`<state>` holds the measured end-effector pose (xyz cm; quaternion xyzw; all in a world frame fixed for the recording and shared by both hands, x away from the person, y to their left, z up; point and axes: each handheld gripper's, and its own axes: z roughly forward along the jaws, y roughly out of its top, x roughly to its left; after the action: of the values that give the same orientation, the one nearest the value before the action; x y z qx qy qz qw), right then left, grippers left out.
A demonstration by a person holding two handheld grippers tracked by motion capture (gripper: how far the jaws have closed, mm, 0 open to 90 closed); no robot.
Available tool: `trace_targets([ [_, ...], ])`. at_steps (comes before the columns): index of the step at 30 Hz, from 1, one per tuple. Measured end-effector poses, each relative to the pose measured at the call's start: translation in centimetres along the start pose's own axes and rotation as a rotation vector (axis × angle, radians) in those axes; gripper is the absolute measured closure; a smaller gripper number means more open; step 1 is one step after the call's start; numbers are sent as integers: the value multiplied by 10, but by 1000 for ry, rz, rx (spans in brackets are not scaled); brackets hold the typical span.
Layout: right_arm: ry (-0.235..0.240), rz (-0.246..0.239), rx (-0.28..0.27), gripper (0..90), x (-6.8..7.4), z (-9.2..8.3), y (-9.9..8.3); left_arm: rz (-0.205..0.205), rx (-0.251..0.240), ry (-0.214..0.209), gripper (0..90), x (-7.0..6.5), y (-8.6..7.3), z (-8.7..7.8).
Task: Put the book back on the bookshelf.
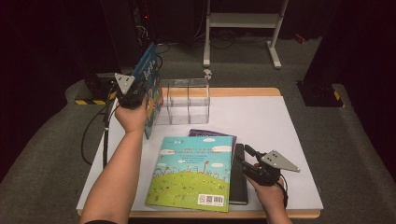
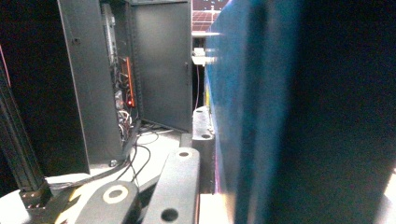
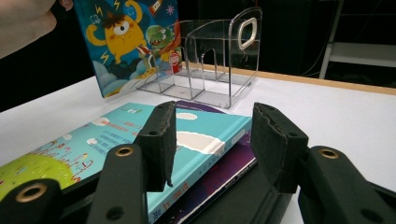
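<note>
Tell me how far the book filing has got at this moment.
Done: nothing; the clear rack holds no book. In hand: the left gripper is shut on the blue monster book, upright beside the rack. Left: the green-cover book, purple book and black book, stacked by the right gripper.

Dim room, bright table, blurred left gripper view.

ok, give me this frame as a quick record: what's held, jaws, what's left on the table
held: blue monster book, upright, in left gripper, at the left of the clear rack
left jaws: shut on the book
right gripper: jaws open, nothing between them, low over the stack's right edge
stack: green-and-teal book on top, purple book under it, black book alongside
rack slots: look empty
surface: white table
</note>
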<state>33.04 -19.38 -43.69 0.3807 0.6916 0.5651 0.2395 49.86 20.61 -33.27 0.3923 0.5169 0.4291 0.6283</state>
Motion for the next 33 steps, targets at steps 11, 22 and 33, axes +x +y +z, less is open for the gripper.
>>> trace_targets([
  [11, 5, -2, 5, 509, 3, 1, 0, 53, -42, 30, 788, 5, -7, -10],
  [22, 8, -3, 11, 508, 5, 4, -1, 72, -1, 7, 729, 10, -15, -21],
  [33, 9, -7, 13, 508, 6, 4, -1, 108, -19, 16, 792, 9, -20, -23],
])
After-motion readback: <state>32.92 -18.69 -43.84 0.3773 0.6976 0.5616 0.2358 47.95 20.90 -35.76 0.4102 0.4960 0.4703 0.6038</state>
